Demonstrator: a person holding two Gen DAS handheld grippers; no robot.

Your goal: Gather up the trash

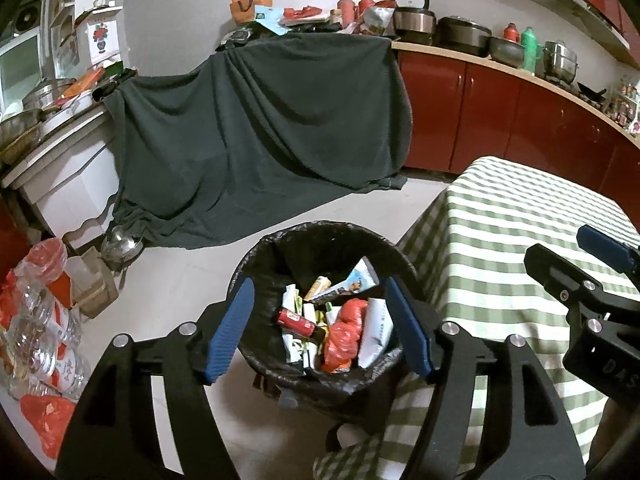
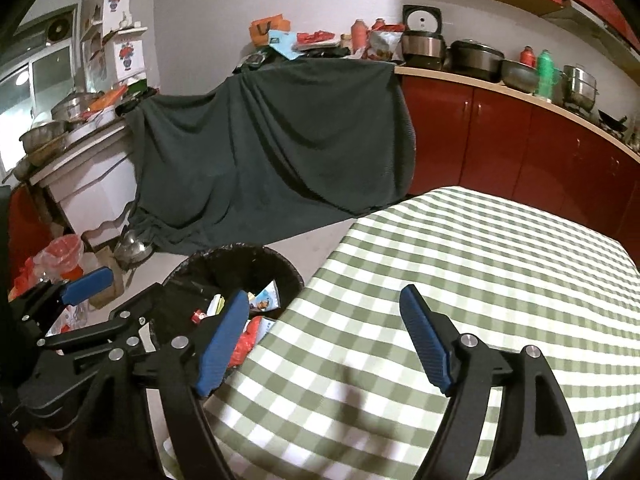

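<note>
Hovering over the trash bin [image 1: 320, 240], the left gripper [image 1: 320, 326] has its 2 blue fingers [image 1: 232, 330] spread wide w/ nothing between them but the view down into the bin. Bin is 1 round basket lined w/ a black bag, standing on the floor just left of the table [image 1: 520, 216], touching or nearly touching the hanging green-white checked cloth. Inside it: 1 red crumpled plastic bag [image 1: 344, 334], 1 small red can [image 1: 296, 320], 1 white pouch [image 1: 374, 332], 1 blue-white wrapper w/ a face print [image 1: 352, 282], plus several white-green wrappers, too jumbled to count. Right gripper [image 2: 324, 340] is over the near part of the tabletop [image 2: 480, 248], its 2 fingers also wide apart & holding nothing; in the left wrist view it shows at the right edge [image 1: 592, 264]. In the right wrist view the bin [image 2: 240, 256] sits to the left of the table, w/ the left gripper [image 2: 152, 292] above it. Far side: 1 dark green cloth [image 1: 256, 136] draped over furniture, red cabinets [image 1: 500, 120] under a counter w/ pots, 2 cookers & bottles. Near left on the floor: clear plastic bottles [image 1: 44, 320], at least 3, & 1 orange-red bag [image 1: 44, 420]. 1 steel kettle [image 1: 120, 242] sits on the floor by the cloth's left hem.
</note>
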